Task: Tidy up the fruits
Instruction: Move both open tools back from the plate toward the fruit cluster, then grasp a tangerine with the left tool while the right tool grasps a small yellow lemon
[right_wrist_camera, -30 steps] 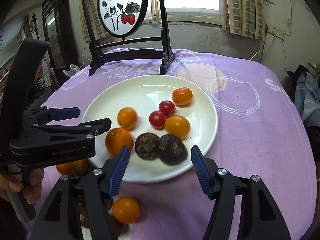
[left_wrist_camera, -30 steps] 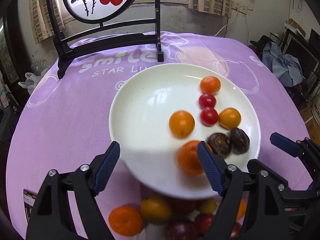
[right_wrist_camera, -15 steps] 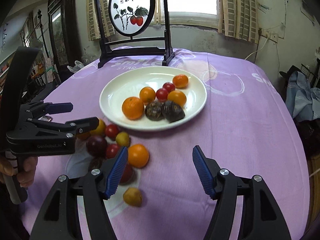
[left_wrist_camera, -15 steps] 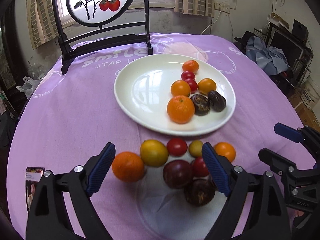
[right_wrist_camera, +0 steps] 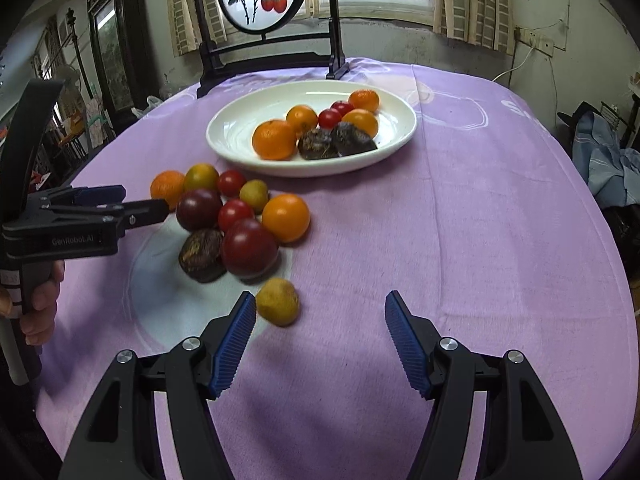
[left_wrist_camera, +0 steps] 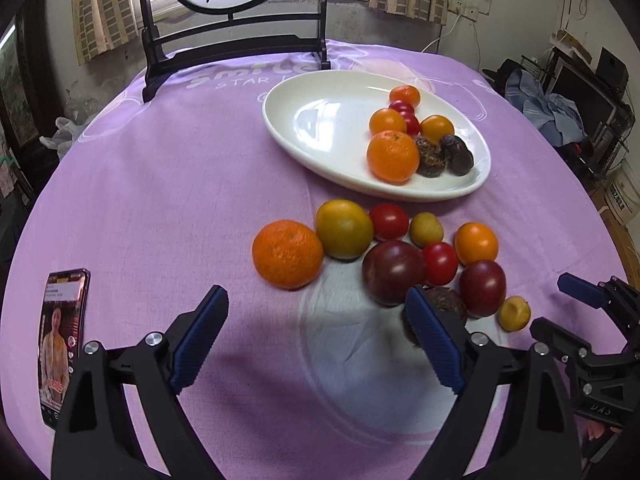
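— Fingers first: how do they stand?

— Both pairs are spread wide with nothing between them. The left gripper (left_wrist_camera: 316, 338) sits at the bottom of its frame over bare purple tablecloth (left_wrist_camera: 160, 200); the right gripper (right_wrist_camera: 320, 340) likewise at the bottom of its own.

— And the loose fruit relative to them?

— In the left view the pile (left_wrist_camera: 392, 256) lies just above the fingers, toward centre right. A dark wrinkled fruit (left_wrist_camera: 444, 304) is partly hidden behind the right-hand finger. In the right view a small yellow fruit (right_wrist_camera: 278, 301) lies just beside the left-hand finger tip, apart from the rest of the pile.

— What's on the plate?

— The white plate (right_wrist_camera: 236, 136) in the upper middle holds seven pieces: one mandarin (right_wrist_camera: 274, 139), three smaller orange fruits, two red cherry tomatoes, counted with two dark wrinkled ones that makes eight, actually.

— And on the cloth?

— Ten: one mandarin (left_wrist_camera: 287, 254), a yellow-green tomato, an orange one, two red cherry tomatoes, two dark purple ones, one wrinkled fruit, two small yellow ones. A phone (left_wrist_camera: 60, 344) lies at the lower left.
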The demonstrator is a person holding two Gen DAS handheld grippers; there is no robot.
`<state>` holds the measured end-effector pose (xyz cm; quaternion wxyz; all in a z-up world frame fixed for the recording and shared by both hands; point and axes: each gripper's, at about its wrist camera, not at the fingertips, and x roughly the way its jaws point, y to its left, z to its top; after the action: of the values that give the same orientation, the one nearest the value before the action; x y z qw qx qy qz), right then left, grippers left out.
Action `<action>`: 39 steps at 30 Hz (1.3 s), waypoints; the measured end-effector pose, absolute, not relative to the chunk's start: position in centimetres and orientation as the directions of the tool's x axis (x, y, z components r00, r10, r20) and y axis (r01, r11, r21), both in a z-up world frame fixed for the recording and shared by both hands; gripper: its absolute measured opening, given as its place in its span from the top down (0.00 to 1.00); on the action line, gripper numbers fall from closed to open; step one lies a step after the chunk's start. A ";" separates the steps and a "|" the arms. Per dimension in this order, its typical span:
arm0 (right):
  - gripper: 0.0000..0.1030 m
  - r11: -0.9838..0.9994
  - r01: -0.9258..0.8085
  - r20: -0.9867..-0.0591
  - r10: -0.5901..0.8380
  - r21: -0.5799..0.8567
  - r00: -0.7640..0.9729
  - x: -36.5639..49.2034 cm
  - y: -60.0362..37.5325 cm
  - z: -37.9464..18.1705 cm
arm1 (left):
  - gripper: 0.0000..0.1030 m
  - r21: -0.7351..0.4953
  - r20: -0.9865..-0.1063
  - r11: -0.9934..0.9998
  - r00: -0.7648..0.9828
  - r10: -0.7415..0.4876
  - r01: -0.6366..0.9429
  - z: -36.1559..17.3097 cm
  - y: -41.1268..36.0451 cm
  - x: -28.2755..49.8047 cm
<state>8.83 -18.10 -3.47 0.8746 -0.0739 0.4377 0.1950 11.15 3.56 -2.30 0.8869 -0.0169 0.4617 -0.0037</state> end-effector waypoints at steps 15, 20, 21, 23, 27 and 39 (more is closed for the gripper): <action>0.34 0.899 -0.437 -0.840 0.220 -0.023 0.497 9.2 -16.1 -5.2 | 0.13 -0.108 -0.816 0.994 0.573 -0.075 -0.024 -3.3 5.5 11.4; 0.34 0.898 -0.439 -0.840 0.212 -0.035 0.499 9.4 -15.9 -5.1 | 0.13 -0.115 -0.812 0.993 0.578 -0.083 -0.019 -3.2 5.3 11.1; 0.34 0.898 -0.439 -0.840 0.210 -0.036 0.500 9.4 -15.8 -5.1 | 0.13 -0.116 -0.810 0.993 0.580 -0.086 -0.015 -3.1 5.3 11.0; 0.34 0.897 -0.440 -0.839 0.204 -0.047 0.505 9.6 -15.4 -5.1 | 0.13 -0.117 -0.808 0.993 0.583 -0.090 -0.009 -3.0 5.2 10.9; 0.61 0.877 -0.474 -0.830 0.209 -0.074 0.516 9.7 -14.2 -4.9 | 0.13 -0.121 -0.809 0.993 0.581 -0.094 -0.008 -3.1 5.1 10.8; 0.74 0.884 -0.468 -0.817 0.265 -0.006 0.513 8.5 -15.4 -4.1 | 0.12 -0.120 -0.828 0.993 0.551 -0.107 0.013 -4.1 5.1 9.9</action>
<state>8.50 -15.39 -4.14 0.8622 -0.1135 0.4456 0.2125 9.92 5.06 -4.12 0.8792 -0.0499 0.4727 -0.0340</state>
